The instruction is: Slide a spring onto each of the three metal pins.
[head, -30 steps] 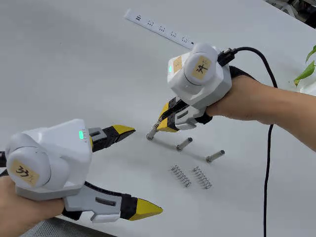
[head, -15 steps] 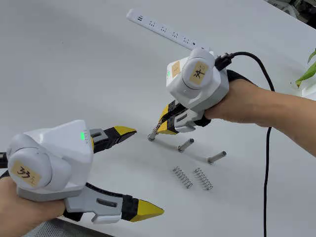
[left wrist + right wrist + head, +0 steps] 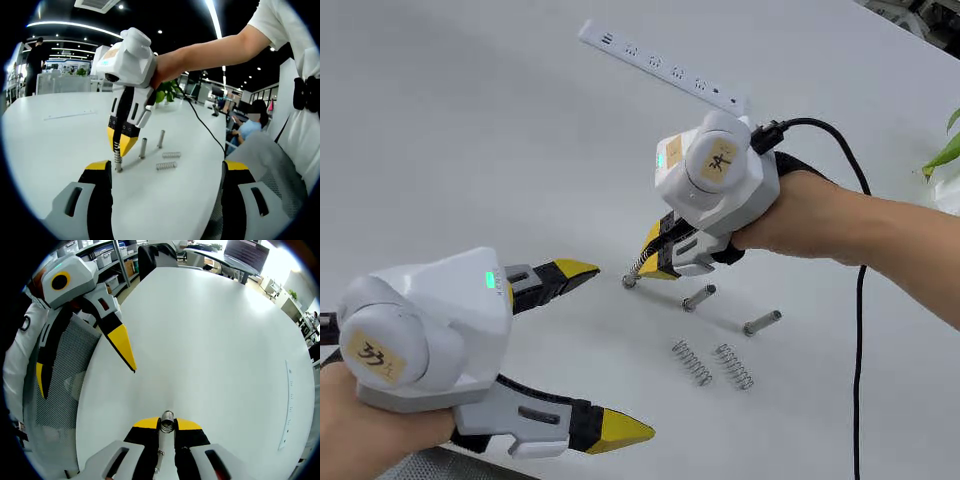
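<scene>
Three short metal pins stand in a row on the white table. My right gripper (image 3: 655,262) is shut on a spring (image 3: 640,266) that slants down onto the leftmost pin (image 3: 630,281). The left gripper view shows that spring (image 3: 117,156) sleeved over the pin below the right gripper (image 3: 124,141). The middle pin (image 3: 697,297) and the right pin (image 3: 761,322) are bare. Two loose springs (image 3: 688,361) (image 3: 732,366) lie in front of them. My left gripper (image 3: 605,350) is open at the near left, nothing between its jaws. In the right gripper view the spring's coil end (image 3: 167,420) sits between the shut jaws.
A white power strip (image 3: 665,65) lies at the back of the table. A black cable (image 3: 860,300) runs from my right gripper down the right side. A plant leaf (image 3: 945,155) shows at the right edge. The table's near edge is just below my left hand.
The right gripper has tipped a little more upright with the spring still over the leftmost pin. The left gripper has barely moved; the view has shifted slightly.
</scene>
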Demonstrator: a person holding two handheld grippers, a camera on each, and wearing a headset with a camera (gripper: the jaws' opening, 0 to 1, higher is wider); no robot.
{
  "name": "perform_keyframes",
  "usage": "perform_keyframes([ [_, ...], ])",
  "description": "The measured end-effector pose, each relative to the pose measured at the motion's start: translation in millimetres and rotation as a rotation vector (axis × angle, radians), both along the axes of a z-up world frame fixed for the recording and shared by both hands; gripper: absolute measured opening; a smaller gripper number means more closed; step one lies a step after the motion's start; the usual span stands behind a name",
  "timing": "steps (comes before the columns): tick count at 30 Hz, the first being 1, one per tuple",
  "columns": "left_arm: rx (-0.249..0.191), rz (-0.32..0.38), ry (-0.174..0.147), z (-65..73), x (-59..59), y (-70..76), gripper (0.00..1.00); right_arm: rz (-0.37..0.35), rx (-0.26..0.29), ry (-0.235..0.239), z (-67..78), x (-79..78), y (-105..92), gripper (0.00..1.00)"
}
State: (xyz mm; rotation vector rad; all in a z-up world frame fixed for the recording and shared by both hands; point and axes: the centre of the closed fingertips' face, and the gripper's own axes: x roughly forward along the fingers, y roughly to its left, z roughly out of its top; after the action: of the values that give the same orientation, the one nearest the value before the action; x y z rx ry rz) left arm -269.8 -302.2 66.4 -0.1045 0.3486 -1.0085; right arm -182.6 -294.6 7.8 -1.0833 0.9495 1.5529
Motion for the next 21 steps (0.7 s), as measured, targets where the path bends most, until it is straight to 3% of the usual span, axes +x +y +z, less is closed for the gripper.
perform_keyframes([
  [21,-0.007,0.007,0.005,-1.9,1.2,2.5,0.89,0.015,-0.004,-0.011,-13.5,0.2,1.1,0.08],
])
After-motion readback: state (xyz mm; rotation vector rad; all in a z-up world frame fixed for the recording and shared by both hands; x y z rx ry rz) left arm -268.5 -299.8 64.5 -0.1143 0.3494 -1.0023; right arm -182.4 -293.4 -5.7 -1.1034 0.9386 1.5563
